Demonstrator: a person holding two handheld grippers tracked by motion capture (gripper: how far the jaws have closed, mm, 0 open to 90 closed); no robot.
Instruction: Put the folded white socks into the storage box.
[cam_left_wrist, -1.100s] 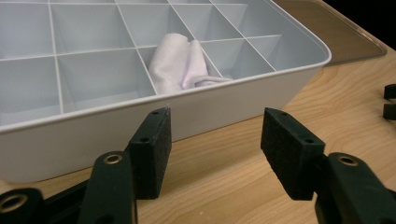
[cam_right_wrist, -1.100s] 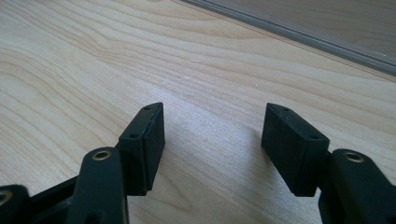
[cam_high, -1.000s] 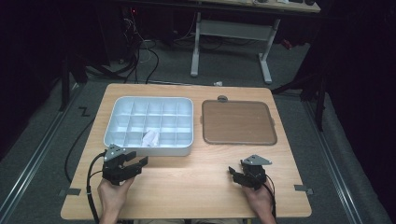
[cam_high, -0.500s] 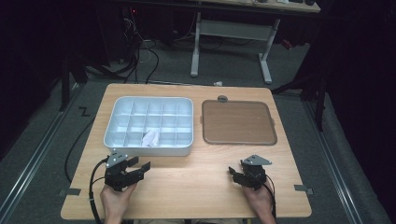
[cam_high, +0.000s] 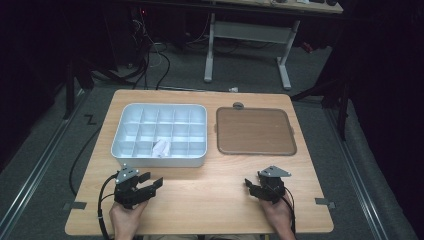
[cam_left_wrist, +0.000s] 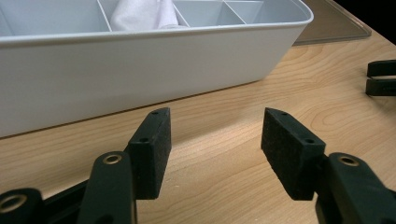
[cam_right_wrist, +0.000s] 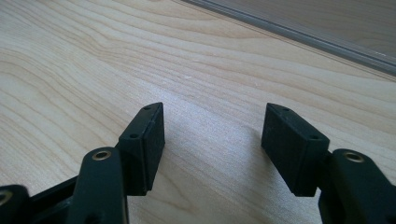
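A grey compartment tray (cam_high: 125, 150) lies at the back left of the wooden table, with a crumpled white cloth (cam_high: 161, 147) in a front-row cell. From the left gripper view the tray wall (cam_left_wrist: 140, 74) stands close ahead and the cloth (cam_left_wrist: 142, 14) shows over its rim. My left gripper (cam_high: 151, 181) rests open on the table in front of the tray, nothing between its jaws (cam_left_wrist: 215, 140). My right gripper (cam_high: 248, 186) rests open near the front right, empty (cam_right_wrist: 212, 135), pointing left over bare wood.
A brown lid or flat tray (cam_high: 255, 131) lies right of the grey tray, with a small round knob (cam_high: 238, 105) behind it; its edge (cam_right_wrist: 299, 32) shows in the right gripper view. The right gripper's jaws (cam_left_wrist: 380, 77) appear far off in the left gripper view.
My left gripper has drawn back toward the front edge and turned slightly to the right. The right gripper has stayed in place.
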